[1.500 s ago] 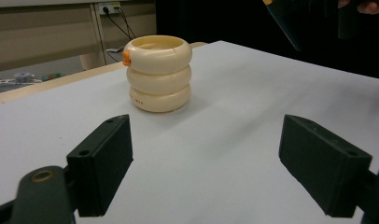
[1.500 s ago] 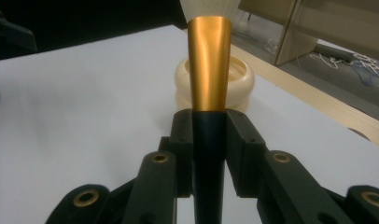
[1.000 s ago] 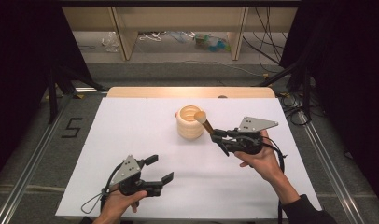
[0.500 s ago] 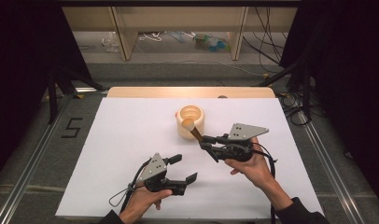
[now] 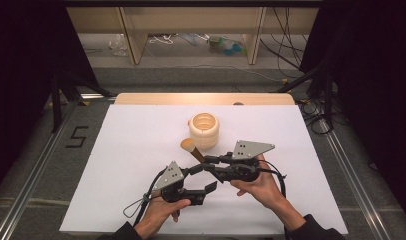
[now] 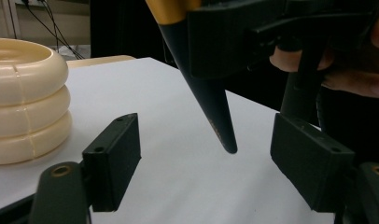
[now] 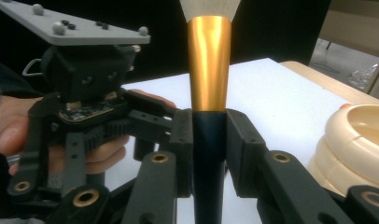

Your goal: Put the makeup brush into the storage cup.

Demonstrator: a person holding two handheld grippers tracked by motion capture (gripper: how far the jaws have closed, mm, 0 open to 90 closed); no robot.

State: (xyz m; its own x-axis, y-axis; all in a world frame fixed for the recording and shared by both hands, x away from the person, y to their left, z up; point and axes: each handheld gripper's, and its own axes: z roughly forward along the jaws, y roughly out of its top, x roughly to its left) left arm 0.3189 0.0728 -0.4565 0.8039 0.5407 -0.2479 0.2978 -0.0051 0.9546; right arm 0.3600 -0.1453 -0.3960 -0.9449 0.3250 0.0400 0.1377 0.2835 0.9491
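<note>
- Right gripper (image 5: 209,163) sits clamped, pointing toward the left one.
- Left gripper (image 5: 202,178) has just been closing, jaws apart, nothing pressed between them.

desk (image 5: 141,150): rectangular, white sheet or mat over most of the top
far edge (image 5: 156,98): bare light-wood strip left uncovered by the white surface
on desk: one cream ribbed holder (image 5: 204,131), stacked-ring shape, open top, upright
holder position: centre of the desk, slightly toward the far half, well clear of every edge
holder contact: sits flat on the white surface; in the left gripper view its three rings (image 6: 24,102) rest directly on it
rest of surface: plain white, unmarked
floor (image 5: 51,165): grey, metal rails run along both sides of the desk, a "5" (image 5: 77,136) marked on the left side
</note>
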